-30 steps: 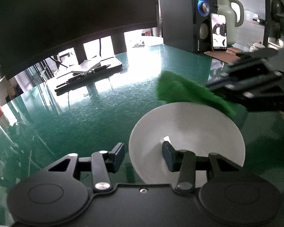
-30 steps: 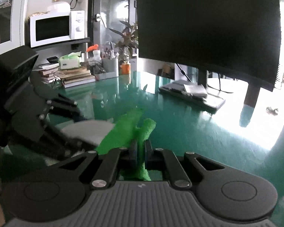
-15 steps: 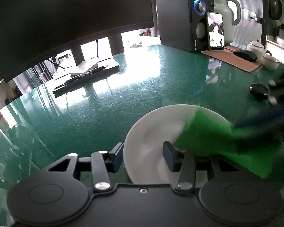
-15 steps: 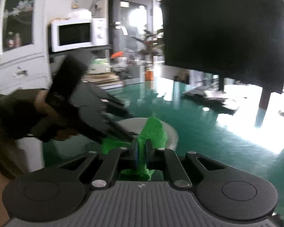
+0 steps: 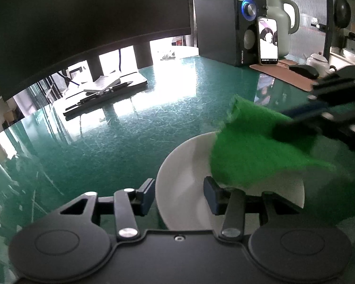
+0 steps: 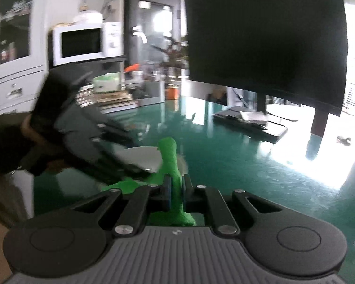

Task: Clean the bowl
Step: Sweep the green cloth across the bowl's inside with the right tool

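A white bowl sits on the green glass table just ahead of my left gripper. Its left finger is outside the bowl's near-left rim and its right finger inside, clamping the wall. My right gripper is shut on a green cloth, which sticks up between its pads. In the left wrist view the right gripper comes in from the right, blurred, and the cloth hangs over the bowl's right half, hiding that side. In the right wrist view the bowl lies partly behind the left gripper and the hand holding it.
A large dark monitor stands at the back, with a black tray of papers under it. A speaker, a lit phone, a kettle and a mouse on a brown mat are at the back right. A microwave and stacked books stand beyond the table's left end.
The right gripper has swept the green cloth from the bowl's far rim down into its right side and back up over the right half. The left gripper and the bowl have stayed put.
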Motion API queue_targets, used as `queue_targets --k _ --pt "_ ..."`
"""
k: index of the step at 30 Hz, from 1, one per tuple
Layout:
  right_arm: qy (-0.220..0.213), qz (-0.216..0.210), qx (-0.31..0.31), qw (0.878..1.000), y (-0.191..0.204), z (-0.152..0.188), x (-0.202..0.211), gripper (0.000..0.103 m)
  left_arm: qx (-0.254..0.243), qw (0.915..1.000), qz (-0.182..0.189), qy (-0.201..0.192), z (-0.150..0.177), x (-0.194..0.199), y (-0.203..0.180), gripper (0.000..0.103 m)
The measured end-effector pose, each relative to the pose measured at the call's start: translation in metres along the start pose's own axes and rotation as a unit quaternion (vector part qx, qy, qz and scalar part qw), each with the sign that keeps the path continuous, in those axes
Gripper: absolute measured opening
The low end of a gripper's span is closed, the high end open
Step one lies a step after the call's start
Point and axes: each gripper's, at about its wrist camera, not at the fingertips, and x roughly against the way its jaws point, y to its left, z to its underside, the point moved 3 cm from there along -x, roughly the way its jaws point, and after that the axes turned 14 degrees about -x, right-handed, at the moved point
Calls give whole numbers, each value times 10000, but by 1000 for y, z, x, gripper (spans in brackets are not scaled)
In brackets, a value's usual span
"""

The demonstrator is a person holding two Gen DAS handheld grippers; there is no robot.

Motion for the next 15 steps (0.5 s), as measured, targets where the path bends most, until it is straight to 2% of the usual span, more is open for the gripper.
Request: queue_targets --k 6,10,15 --pt "-61 91 12 9999 -6 -12 -35 10 37 10000 26 -20 1 0 1 45" --pt "-27 -175 156 9997 4 -22 -60 10 47 10000 33 -22 1 0 2 45" --pt "172 -768 616 9950 40 -20 -77 10 122 9999 -2 -27 1 0 2 46"
